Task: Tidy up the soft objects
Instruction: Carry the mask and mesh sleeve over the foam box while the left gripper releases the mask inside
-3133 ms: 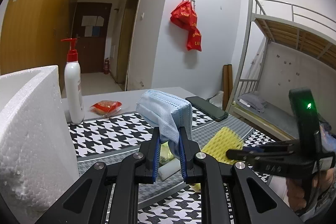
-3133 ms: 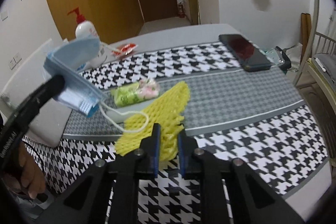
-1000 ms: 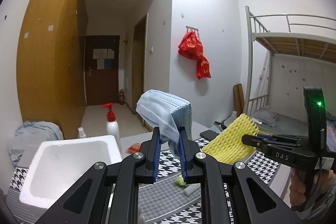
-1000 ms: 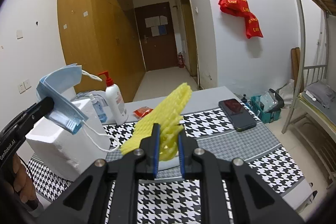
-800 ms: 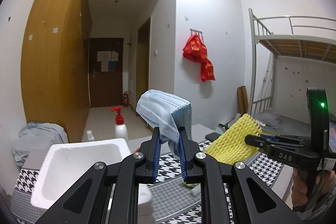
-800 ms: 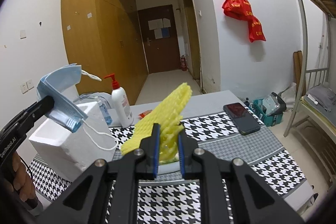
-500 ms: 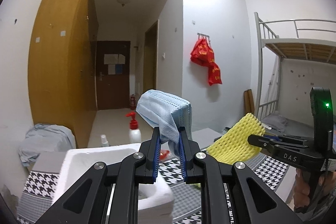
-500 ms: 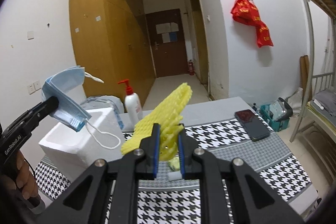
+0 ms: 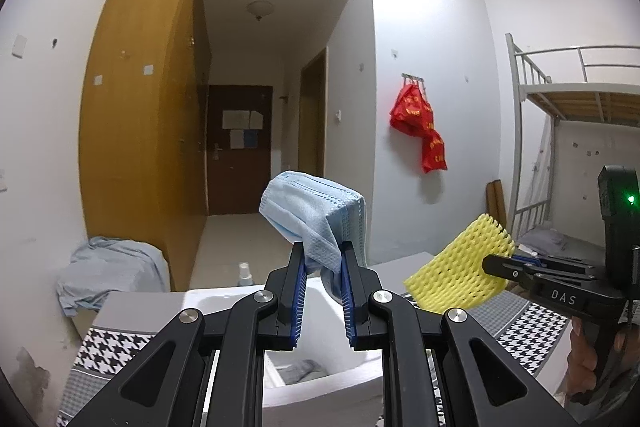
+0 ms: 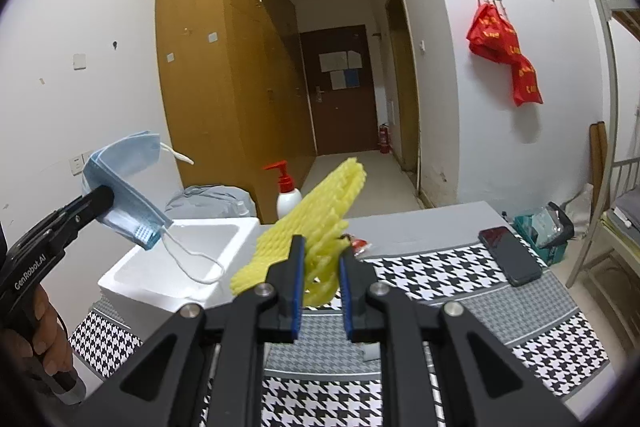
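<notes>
My left gripper (image 9: 323, 259) is shut on a folded blue face mask (image 9: 314, 213) and holds it high above the open white foam box (image 9: 320, 379). In the right wrist view the mask (image 10: 120, 183) hangs over the box (image 10: 160, 279) with its ear loop dangling into it. My right gripper (image 10: 320, 251) is shut on a yellow foam net (image 10: 316, 211), held up in the air to the right of the box. The net also shows in the left wrist view (image 9: 460, 271). Something grey lies in the box bottom (image 9: 304, 371).
The table has a houndstooth cloth (image 10: 460, 279). A red-pump soap bottle (image 10: 286, 195) stands behind the box. A black phone (image 10: 510, 261) lies at the right, a small red packet (image 10: 360, 243) near the middle. A bunk bed (image 9: 576, 147) stands at the right.
Both grippers have risen from table level with mask and net in hand and swung left. The left gripper now hangs over the foam box opening.
</notes>
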Demonstrator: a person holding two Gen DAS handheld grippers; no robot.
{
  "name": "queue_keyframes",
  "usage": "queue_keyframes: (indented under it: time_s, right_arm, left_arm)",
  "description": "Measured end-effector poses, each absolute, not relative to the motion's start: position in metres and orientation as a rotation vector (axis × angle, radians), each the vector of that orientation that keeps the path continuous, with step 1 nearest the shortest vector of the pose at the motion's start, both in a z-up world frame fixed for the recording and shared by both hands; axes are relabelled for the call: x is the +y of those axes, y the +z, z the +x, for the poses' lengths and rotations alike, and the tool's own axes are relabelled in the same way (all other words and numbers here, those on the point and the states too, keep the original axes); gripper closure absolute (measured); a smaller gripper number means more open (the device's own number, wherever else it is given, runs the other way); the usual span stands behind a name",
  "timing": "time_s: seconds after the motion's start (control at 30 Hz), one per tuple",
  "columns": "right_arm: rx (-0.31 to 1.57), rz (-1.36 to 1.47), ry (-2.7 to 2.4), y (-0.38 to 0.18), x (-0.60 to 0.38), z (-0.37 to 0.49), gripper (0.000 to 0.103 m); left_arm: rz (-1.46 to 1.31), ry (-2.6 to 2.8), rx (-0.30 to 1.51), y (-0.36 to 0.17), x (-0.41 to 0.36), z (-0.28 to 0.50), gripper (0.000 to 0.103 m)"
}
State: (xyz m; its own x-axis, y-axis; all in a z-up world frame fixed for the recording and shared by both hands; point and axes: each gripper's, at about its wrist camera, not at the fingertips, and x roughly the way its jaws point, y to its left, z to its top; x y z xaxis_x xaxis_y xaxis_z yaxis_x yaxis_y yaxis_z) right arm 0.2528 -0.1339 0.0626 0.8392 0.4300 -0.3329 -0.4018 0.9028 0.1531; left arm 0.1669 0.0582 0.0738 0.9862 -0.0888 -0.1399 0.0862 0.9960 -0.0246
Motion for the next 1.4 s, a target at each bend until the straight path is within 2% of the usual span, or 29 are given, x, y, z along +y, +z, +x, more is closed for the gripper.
queue_keyframes:
  time_s: [0.47,0.87,0.93,1.03,1.1,1.13,1.2,1.27,1.4]
  right_arm:
    - [0.362,0.057,0.509,0.067,-0.107,0.255,0.084]
    - [0.370,0.045,0.514,0.064,-0.098,0.254,0.084]
    - [0.372,0.044,0.514,0.064,-0.097,0.255,0.084]
    - [0.375,0.045,0.512,0.064,-0.096,0.256,0.084]
    - [0.374,0.041,0.510,0.064,-0.095,0.256,0.084]
    - [0.374,0.040,0.509,0.064,-0.095,0.256,0.084]
    - [0.374,0.040,0.513,0.065,-0.094,0.257,0.084]
    - [0.372,0.038,0.513,0.065,-0.093,0.256,0.084]
    - [0.377,0.037,0.518,0.064,-0.091,0.257,0.084]
  left_arm:
    - [-0.028,-0.017,0.178,0.069,0.078,0.170,0.086]
    - [-0.045,-0.045,0.283,0.050,0.085,0.192,0.085]
    - [-0.046,-0.046,0.298,0.048,0.086,0.195,0.080]
    - [-0.052,-0.067,0.300,0.047,0.090,0.194,0.062]
    - [-0.059,-0.069,0.292,0.048,0.091,0.192,0.041]
    - [-0.059,-0.066,0.283,0.049,0.091,0.189,0.034]
    - [-0.065,-0.054,0.260,0.051,0.093,0.185,0.008]
    - [-0.066,-0.026,0.233,0.054,0.095,0.180,0.004]
    - [-0.072,-0.004,0.223,0.056,0.101,0.175,0.003]
